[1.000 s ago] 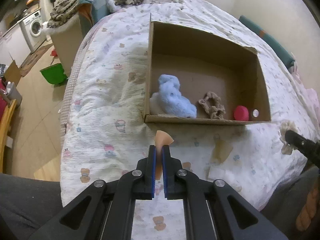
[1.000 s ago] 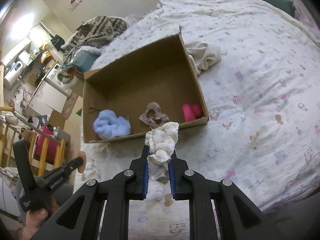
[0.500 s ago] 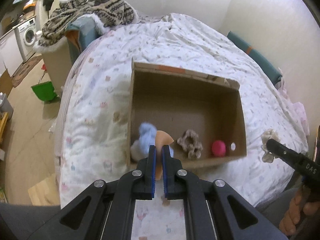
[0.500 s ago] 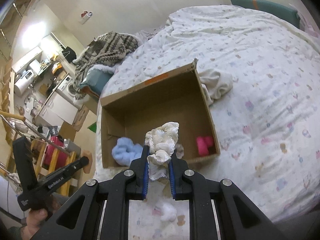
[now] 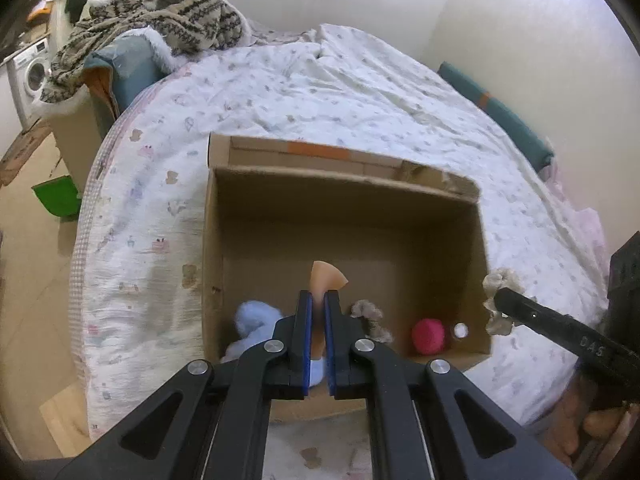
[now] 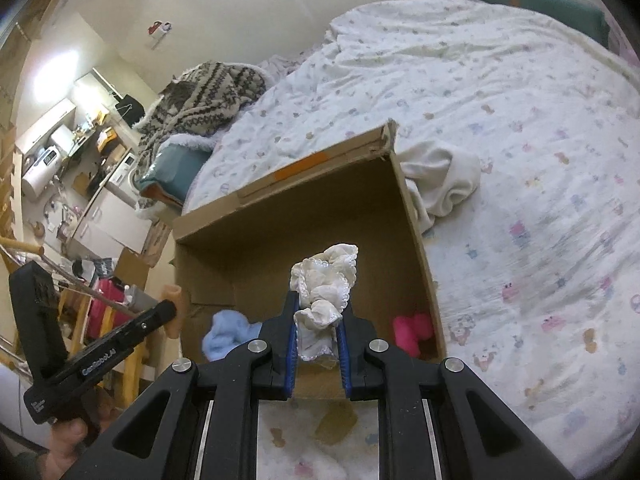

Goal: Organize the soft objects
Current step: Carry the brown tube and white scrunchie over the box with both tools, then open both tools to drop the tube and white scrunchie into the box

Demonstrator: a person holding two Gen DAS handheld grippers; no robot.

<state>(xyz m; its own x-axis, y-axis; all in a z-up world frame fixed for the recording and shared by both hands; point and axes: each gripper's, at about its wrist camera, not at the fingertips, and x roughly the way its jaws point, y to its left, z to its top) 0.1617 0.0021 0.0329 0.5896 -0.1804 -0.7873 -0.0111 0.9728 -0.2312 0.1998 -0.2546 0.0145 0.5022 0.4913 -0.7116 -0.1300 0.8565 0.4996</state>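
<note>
two light, squashy things hang above the cardboard box (image 5: 482, 240): left gripper (image 5: 318, 300) pinches a peach sponge (image 5: 326, 278), right gripper (image 6: 318, 312) clamps a limp white scrunchie (image 6: 326, 280) mid-bunch.

Home — bedroom opening onto a small kitchen/laundry nook. Big bed (image 5: 352, 92) fills most of both views, w/ a white duvet printed in small pastel animals. Knit patterned blanket (image 5: 160, 16) heaped at the bed's far left corner, on a teal fleece-lined cushion (image 5: 128, 64). Teal bolster (image 5: 496, 116) along the wall at the bed's right edge. Plain cream walls. Wood-look floor beside the bed, green bin (image 5: 56, 200) on it. Front-load washing machine (image 5: 30, 76) at far left. Right wrist view: white cabinets & counter w/ appliances (image 6: 48, 156), cluttered shelves, wooden chair frame (image 6: 80, 320). Cardboard box (image 5: 344, 192) sits on the duvet near the bed's near edge.
</note>
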